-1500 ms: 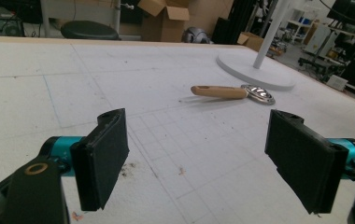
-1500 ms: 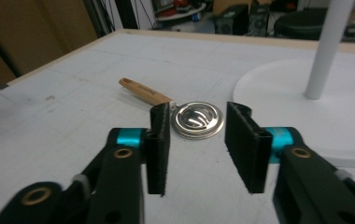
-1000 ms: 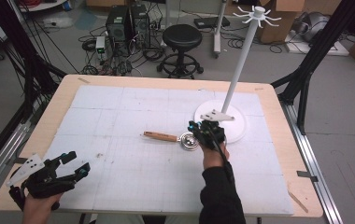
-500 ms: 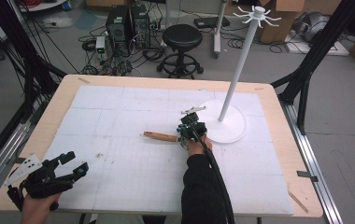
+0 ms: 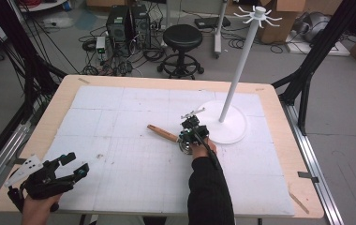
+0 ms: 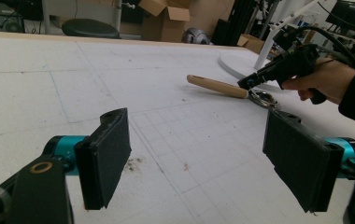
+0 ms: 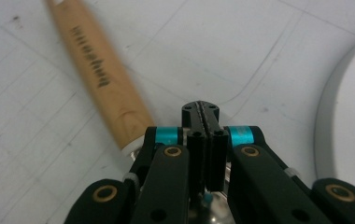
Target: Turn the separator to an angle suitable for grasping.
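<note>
Two grippers are at work over a white gridded mat (image 5: 134, 173) on a wooden table (image 5: 63, 101), with one utensil and one white stand on it. Nearest, at the table's front left corner, the left gripper (image 5: 75, 165) rests in the person's hand with its jaws standing wide apart and nothing between them; its own view shows the two black pads (image 6: 108, 156) parted over bare mat. Farther in, near the middle, the right gripper (image 5: 189, 125) points down with its jaws pressed flat together, closed right beside the utensil's neck; whether they pinch any part of it cannot be told. The utensil (image 5: 164, 134) lies flat on the mat: a pale wooden handle with dark lettering (image 7: 96, 79), and a shiny metal head (image 6: 262, 99) under the gripper. Beyond, just beside it, stands the stand (image 5: 239, 70), its round base (image 5: 234, 131) on the mat and hooked arms at the top.
</note>
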`<move>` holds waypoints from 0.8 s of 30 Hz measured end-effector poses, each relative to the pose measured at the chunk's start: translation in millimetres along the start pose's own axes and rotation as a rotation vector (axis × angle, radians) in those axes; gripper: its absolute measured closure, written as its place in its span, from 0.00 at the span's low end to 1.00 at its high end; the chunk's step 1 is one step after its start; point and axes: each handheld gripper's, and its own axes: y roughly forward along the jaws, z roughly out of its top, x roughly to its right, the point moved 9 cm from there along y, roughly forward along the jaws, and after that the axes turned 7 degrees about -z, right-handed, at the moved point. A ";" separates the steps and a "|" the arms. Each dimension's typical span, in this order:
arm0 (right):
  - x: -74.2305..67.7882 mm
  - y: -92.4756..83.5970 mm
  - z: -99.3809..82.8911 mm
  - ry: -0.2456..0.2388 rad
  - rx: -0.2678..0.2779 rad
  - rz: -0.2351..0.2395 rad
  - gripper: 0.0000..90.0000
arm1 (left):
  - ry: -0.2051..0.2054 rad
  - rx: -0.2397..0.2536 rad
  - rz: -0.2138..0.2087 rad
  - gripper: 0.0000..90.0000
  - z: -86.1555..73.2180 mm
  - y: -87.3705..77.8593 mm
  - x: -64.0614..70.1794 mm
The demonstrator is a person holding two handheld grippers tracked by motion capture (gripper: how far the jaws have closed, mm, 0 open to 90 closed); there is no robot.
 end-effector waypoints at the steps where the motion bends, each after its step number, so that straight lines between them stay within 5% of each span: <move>1: -2.1 -1.1 -1.2 -0.002 -0.002 0.004 1.00 | -0.001 0.002 0.000 0.26 0.2 0.0 0.0; 14: -8.7 -13.7 -14.8 0.013 0.035 0.016 1.00 | -0.004 0.002 0.004 0.26 0.3 0.5 -0.7; 24: -7.3 -30.5 1.6 0.069 0.164 0.004 1.00 | -0.002 -0.005 0.006 0.26 -0.2 1.6 -0.2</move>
